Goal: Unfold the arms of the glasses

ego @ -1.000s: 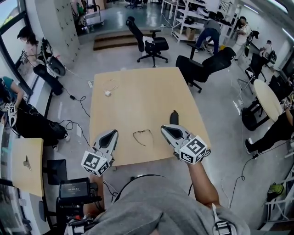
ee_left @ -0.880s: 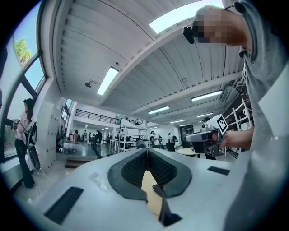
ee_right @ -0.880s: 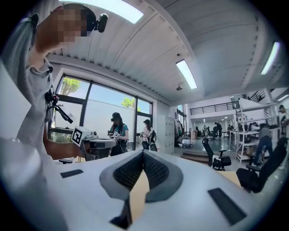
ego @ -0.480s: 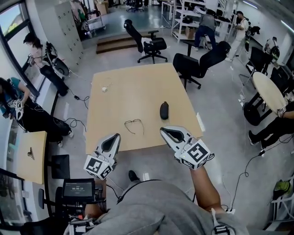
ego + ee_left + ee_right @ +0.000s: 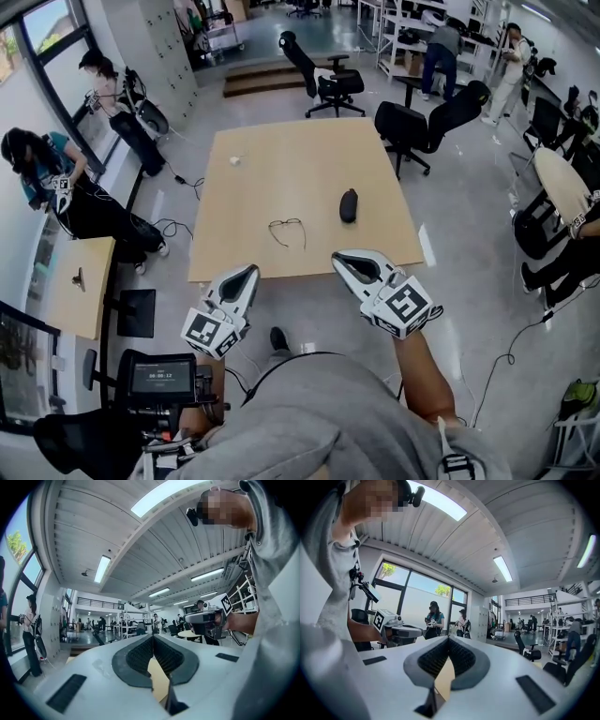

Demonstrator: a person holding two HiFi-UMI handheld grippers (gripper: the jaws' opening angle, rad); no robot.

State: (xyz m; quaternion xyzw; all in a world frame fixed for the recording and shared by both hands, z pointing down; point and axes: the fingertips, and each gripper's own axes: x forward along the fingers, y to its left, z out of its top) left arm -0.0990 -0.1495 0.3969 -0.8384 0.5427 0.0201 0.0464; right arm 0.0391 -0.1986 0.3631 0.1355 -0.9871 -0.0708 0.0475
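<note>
Centrally on table (image 5: 281, 159) — glasses (image 5: 288, 231)

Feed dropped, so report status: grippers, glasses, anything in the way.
Left gripper and right gripper both shut, empty, short of the table. Glasses flat on it, untouched; arms too small to read. Black case beside them, apart; nothing in the way.

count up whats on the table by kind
glasses: 1
black case: 1
small white object: 1
total: 3
</note>
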